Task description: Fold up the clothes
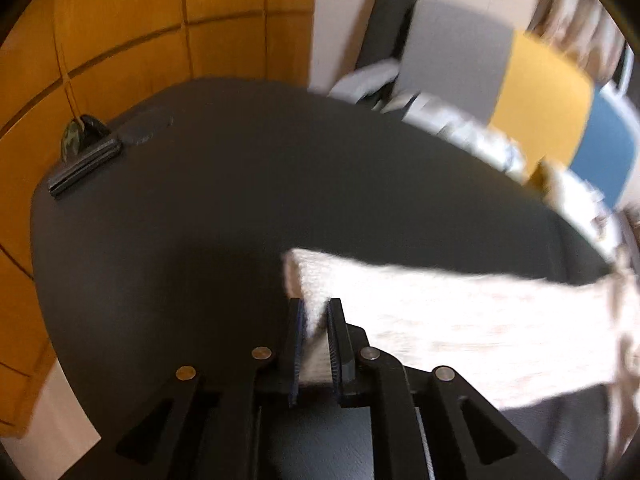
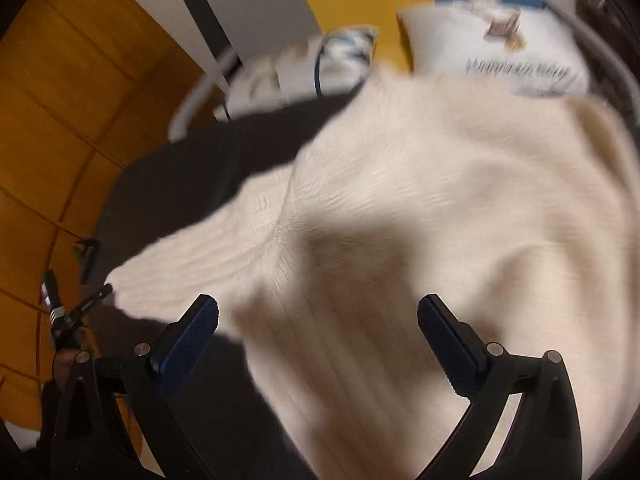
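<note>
A cream knitted sweater [image 2: 420, 208] lies spread over the dark table [image 2: 192, 184], filling most of the right wrist view. One long sleeve [image 1: 460, 324] stretches across the left wrist view from the right. My left gripper [image 1: 318, 312] is shut on the cuff end of that sleeve, the knit pinched between its blue pads and lifted a little off the table [image 1: 200, 220]. My right gripper [image 2: 318, 312] hangs above the sweater's body with its jaws wide open and nothing between them; its shadow falls on the knit.
A black clip-like object [image 1: 84, 156] sits at the table's far left corner. Other folded or piled white clothes [image 2: 500, 52] and a striped bundle [image 2: 320, 64] lie beyond the table's far edge. An orange wooden wall [image 1: 120, 32] stands behind. Dark gear [image 2: 64, 312] shows at the left.
</note>
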### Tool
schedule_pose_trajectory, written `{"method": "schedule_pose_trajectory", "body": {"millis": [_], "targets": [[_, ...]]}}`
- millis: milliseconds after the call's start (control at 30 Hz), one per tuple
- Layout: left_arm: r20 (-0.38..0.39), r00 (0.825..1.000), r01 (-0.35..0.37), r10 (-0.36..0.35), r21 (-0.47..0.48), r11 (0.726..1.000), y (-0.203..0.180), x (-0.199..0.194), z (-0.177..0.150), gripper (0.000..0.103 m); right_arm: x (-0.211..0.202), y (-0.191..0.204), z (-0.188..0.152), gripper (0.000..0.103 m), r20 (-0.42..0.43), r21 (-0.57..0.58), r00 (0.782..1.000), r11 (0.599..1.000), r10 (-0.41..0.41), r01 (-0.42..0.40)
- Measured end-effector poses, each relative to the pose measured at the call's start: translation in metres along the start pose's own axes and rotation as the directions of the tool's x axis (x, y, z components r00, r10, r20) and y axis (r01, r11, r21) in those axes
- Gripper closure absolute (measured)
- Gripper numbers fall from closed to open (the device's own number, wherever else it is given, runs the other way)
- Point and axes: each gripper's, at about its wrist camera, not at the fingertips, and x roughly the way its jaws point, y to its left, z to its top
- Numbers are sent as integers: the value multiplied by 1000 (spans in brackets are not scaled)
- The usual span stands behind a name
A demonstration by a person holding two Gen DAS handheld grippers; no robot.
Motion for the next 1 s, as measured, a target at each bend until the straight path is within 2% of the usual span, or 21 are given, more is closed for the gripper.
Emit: {"method": "schedule_pose_trajectory", "body": {"millis": [33, 100, 133, 167, 200, 233, 267, 300, 367, 400, 433, 533, 633, 767, 1000], "targets": [[4, 997, 82, -82, 19, 996, -11, -12, -7, 93, -19, -12, -7, 1, 8, 3, 1000, 1000, 13, -13], [-8, 971, 237, -237, 68, 969, -36, -36, -22, 91, -59, -36, -30, 1, 16, 24, 999, 999, 28, -28], [-44, 951, 308, -305, 106, 945, -58, -44, -34, 91, -73, -44, -40, 1, 19, 34, 1000, 999, 22, -23], [-89, 923, 383, -374, 143, 913, -82, -51, -48, 91, -86, -53, -50, 1, 20, 47, 1000, 999, 10, -11], [-140, 889, 454, -435, 165, 876, -106, -58, -63, 90, -96, -64, -60, 1, 20, 62, 1000, 998, -13, 11], [-203, 848, 522, -489, 166, 837, -130, -62, -79, 90, -104, -74, -71, 1, 25, 84, 999, 996, -27, 24], [-270, 799, 588, -538, 158, 794, -156, -63, -96, 90, -109, -83, -83, 1, 38, 114, 999, 993, -31, 26], [-325, 756, 634, -568, 149, 759, -179, -65, -114, 90, -114, -92, -95, 1, 50, 145, 998, 989, -35, 27], [-435, 674, 704, -598, 129, 699, -224, -71, -153, 90, -122, -108, -118, 1, 77, 206, 996, 978, -38, 21], [-473, 639, 728, -607, 119, 675, -239, -73, -167, 90, -124, -115, -129, 1, 96, 236, 995, 972, -27, 3], [-504, 614, 742, -608, 105, 662, -254, -68, -175, 90, -126, -120, -140, 1, 117, 265, 993, 964, -16, -16], [-577, 557, 757, -598, 57, 651, -291, -48, -192, 90, -125, -133, -161, 1, 177, 334, 984, 940, 15, -75], [-625, 506, 742, -595, -36, 669, -308, -44, -215, 90, -127, -140, -177, 1, 211, 360, 977, 926, 40, -116], [-648, 465, 709, -603, -135, 692, -325, -29, -231, 87, -129, -142, -184, 1, 234, 354, 971, 926, 46, -129], [-630, 381, 650, -677, -338, 681, -341, -8, -255, 84, -137, -145, -191, 1, 256, 337, 966, 933, 35, -123]]}}
